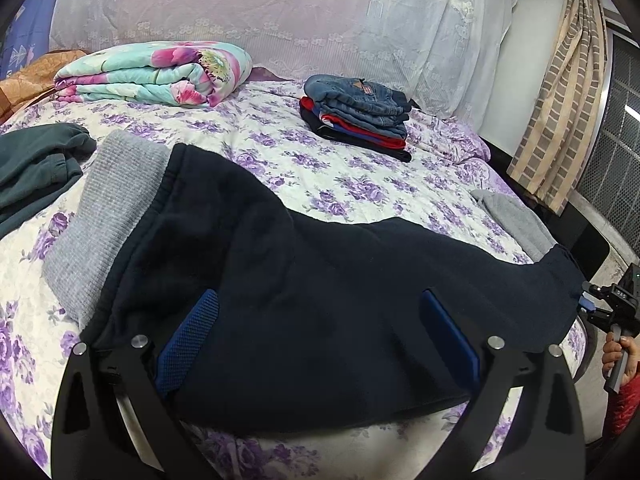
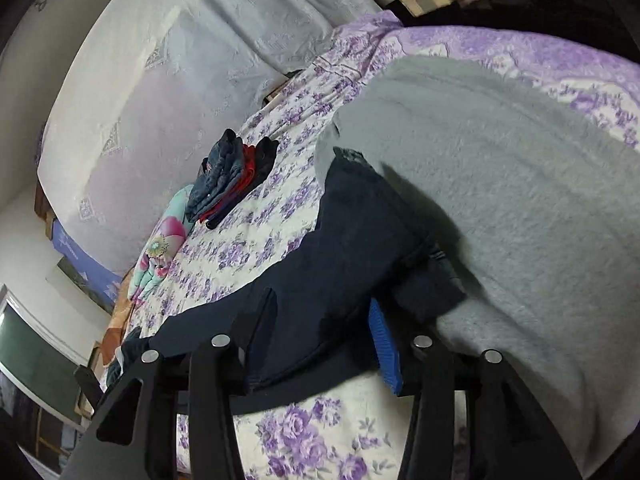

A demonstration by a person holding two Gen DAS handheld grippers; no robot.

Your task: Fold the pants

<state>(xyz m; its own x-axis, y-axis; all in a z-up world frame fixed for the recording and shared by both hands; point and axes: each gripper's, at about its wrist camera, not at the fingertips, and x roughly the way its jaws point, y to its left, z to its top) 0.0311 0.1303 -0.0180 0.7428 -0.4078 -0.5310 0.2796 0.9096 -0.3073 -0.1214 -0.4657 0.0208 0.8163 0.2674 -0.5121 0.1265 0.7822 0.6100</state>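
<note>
Two claws work one garment. The navy pants point(image 1: 304, 280) lie across the near edge of the bed point(image 1: 328, 184), spanning my left-wrist frame from lower left to the right edge, with grey lining point(image 1: 108, 208) turned out at the left end.

Left claw point(image 1: 320, 340): I read it as wide open, blue pads resting on or pressed into the fabric, gripping nothing. Right claw point(image 2: 324, 320): dark cloth fills the gap between the fingers, and only one blue pad point(image 2: 386, 344) shows; I cannot tell whether it is closed on the cloth.

Failure modes, in my judgement:
- If the left claw closes here, it may bunch the thick fleece instead of pinching an edge, and the fold comes out lumpy.
- If the right claw holds only one layer, the layers may separate on lifting.
- The cloth sits at the bed edge, so a pull toward me could drag it off.

View differences: the left-wrist view shows the whole garment, the stack of folded clothes point(image 1: 356, 112) at centre right, and the right claw at the far right edge. The right-wrist view alone shows the broad grey fleece point(image 2: 500, 184) beside the navy end.
</note>
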